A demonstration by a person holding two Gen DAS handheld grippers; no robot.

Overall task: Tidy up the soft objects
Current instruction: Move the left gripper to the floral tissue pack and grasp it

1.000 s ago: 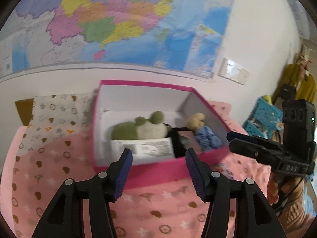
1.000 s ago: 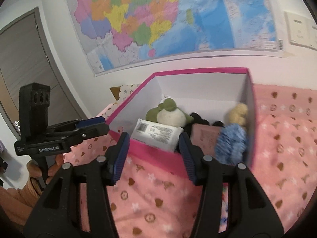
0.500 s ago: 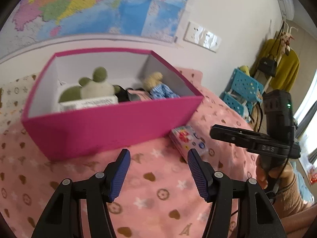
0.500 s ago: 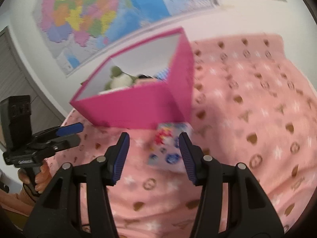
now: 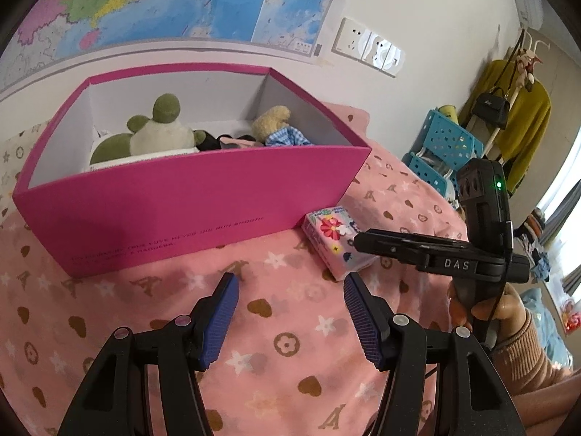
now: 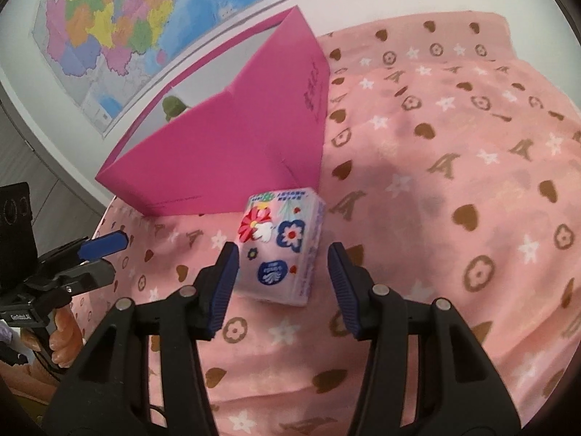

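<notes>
A flowered tissue pack (image 6: 281, 245) lies on the pink blanket by the corner of the pink box (image 6: 232, 152). My right gripper (image 6: 283, 267) is open, its jaws either side of the pack's near end, not closed on it. In the left wrist view the pack (image 5: 332, 238) lies right of the pink box (image 5: 181, 210), partly behind the right gripper (image 5: 428, 254). The box holds a green frog plush (image 5: 152, 134), a tan doll in blue checks (image 5: 279, 127) and dark items. My left gripper (image 5: 290, 298) is open and empty over the blanket in front of the box.
The pink patterned blanket (image 6: 454, 145) covers the bed. A wall map (image 5: 163, 0) hangs behind the box. Blue baskets (image 5: 439, 152) and a coat rack with a yellow garment (image 5: 515, 116) stand to the right.
Both grippers pulled back and down from over the box. The right gripper swung to the tissue pack and now straddles it. The left gripper lowered in front of the box.
</notes>
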